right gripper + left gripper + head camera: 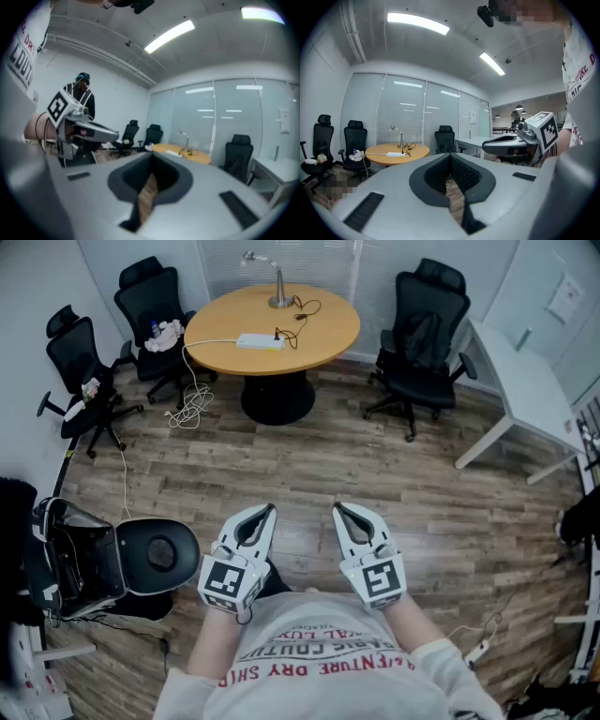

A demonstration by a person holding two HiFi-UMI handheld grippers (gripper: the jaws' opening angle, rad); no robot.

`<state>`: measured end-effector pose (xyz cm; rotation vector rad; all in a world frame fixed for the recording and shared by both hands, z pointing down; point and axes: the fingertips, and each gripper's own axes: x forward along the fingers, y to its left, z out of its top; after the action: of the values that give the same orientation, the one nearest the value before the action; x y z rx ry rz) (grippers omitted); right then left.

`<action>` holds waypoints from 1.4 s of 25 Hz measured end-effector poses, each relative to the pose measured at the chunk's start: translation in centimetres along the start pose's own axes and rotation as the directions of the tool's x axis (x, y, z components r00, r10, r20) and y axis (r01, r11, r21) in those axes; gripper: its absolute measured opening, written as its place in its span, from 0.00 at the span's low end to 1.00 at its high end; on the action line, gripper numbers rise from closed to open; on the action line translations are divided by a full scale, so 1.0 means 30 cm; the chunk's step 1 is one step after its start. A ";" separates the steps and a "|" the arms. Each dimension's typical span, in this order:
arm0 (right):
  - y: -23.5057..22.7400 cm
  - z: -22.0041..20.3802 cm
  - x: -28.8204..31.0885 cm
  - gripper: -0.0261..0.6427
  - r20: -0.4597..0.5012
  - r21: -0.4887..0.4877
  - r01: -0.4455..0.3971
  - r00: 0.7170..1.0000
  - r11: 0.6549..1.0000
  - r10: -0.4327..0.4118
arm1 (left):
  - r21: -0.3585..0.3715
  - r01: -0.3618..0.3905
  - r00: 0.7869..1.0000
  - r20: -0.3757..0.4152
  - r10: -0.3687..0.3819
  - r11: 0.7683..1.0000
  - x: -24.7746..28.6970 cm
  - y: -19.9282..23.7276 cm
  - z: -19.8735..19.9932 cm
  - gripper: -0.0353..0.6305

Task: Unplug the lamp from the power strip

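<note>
I hold both tools low and close in front of my chest, over the wooden floor and well away from the round desk (330,336). My left tool (269,510) is clenched, its tips meeting with nothing between them; only floor shows through the slit further back. My right tool (338,508) is clenched the same way and holds nothing. The two tools sit side by side, apart, neither touching anything. The lamp (277,283) stands upright near the far edge of the round desk. The white power strip (260,341) lies flat about the middle of that desk, a little toward the near edge. A black cord (300,319) lies in loose loops between the lamp's base and the strip, and a dark plug (277,334) sits at the strip's right end. The strip's white cable (193,390) drops over the desk's left edge and lies coiled on the floor.
</note>
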<state>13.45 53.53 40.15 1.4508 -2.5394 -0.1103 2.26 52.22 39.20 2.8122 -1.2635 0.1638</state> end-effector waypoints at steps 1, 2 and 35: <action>0.000 0.000 -0.001 0.08 0.000 0.003 0.000 1.000 1.000 0.000 | 0.001 -0.003 1.000 -0.001 0.003 1.000 0.000 0.001 0.007 0.09; 0.000 0.001 -0.001 0.08 -0.001 0.006 0.001 1.000 1.000 -0.001 | 0.002 -0.005 1.000 -0.002 0.005 1.000 0.000 0.001 0.012 0.09; -0.097 0.027 0.769 0.08 -0.140 0.132 0.146 0.982 0.981 -0.127 | -0.046 0.138 0.988 -0.063 -0.141 0.989 0.349 0.767 -0.006 0.09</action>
<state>4.38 32.20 42.29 1.6273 -2.3835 0.1422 -8.05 29.21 40.77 2.8219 -1.0398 0.2194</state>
